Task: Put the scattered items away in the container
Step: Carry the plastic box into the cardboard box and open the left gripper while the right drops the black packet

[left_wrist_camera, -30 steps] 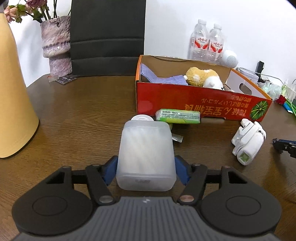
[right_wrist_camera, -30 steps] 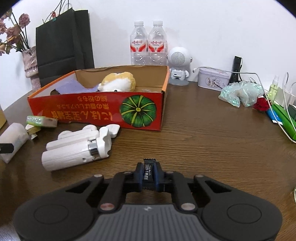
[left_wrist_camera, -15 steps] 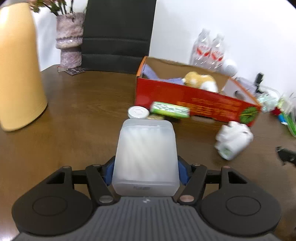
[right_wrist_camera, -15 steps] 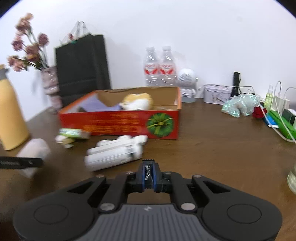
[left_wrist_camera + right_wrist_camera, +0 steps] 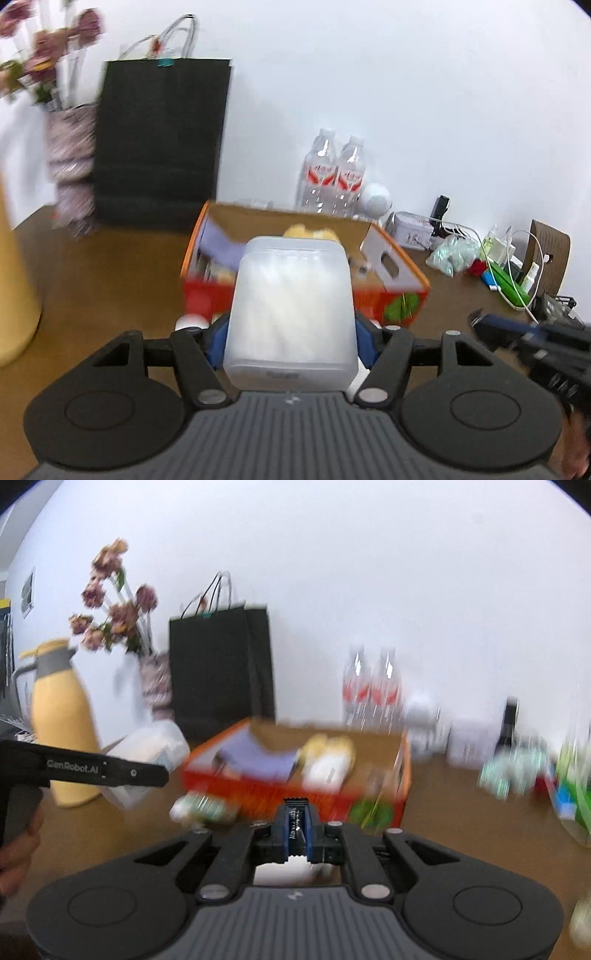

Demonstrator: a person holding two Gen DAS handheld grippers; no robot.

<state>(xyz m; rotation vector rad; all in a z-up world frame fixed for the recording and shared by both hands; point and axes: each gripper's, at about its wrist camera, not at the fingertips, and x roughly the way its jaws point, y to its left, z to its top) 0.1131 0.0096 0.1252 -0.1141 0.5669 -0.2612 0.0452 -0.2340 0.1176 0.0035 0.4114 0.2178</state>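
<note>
My left gripper (image 5: pixel 290 332) is shut on a translucent white plastic box (image 5: pixel 290 314) and holds it in the air in front of the red cardboard box (image 5: pixel 402 266). The plastic box also shows in the right wrist view (image 5: pixel 151 757). My right gripper (image 5: pixel 298 827) is shut on a small black sachet (image 5: pixel 297 823), raised before the red cardboard box (image 5: pixel 258 794). Inside the box lie a purple cloth (image 5: pixel 255 755) and a yellow-white plush toy (image 5: pixel 328 757). A green packet (image 5: pixel 207 806) and a white cap (image 5: pixel 190 322) lie on the table by the box front.
A yellow jug (image 5: pixel 59 723) stands at the left. A vase of flowers (image 5: pixel 155 686) and a black paper bag (image 5: pixel 221 668) stand behind the box. Two water bottles (image 5: pixel 336 177), a white speaker (image 5: pixel 376 197), chargers and cables (image 5: pixel 498 258) crowd the back right.
Both grippers have risen and moved toward the red box, each still holding its item. The white folded device on the table has dropped out of view beneath them.
</note>
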